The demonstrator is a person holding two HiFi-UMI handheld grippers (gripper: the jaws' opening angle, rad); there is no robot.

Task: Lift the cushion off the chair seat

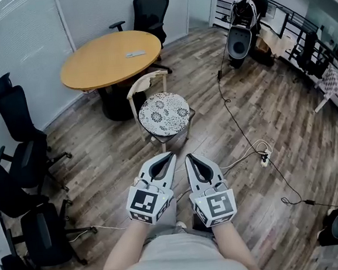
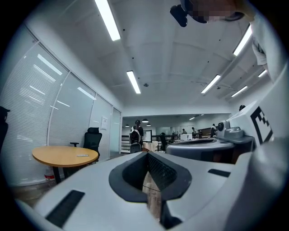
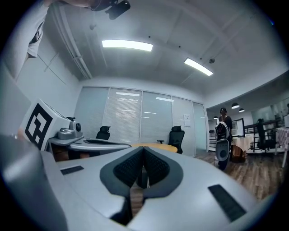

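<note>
A round white cushion [image 1: 164,114] with a dark flower pattern lies on the seat of a light wooden chair [image 1: 145,82] in the middle of the head view. Both grippers are held close to my body, short of the chair and pointing level toward it. The left gripper [image 1: 171,156] has its jaws together with nothing between them. Beside it, the right gripper [image 1: 188,157] is shut and empty as well. Neither gripper view shows the cushion; the left gripper [image 2: 148,155] and the right gripper [image 3: 143,151] each show only closed jaw tips against the room.
A round wooden table [image 1: 110,59] stands just behind the chair, with a black office chair [image 1: 149,10] beyond it. Several black office chairs [image 1: 24,156] line the left wall. A cable [image 1: 238,119] and power strip [image 1: 265,155] lie on the floor to the right. A person [image 1: 248,4] stands far back.
</note>
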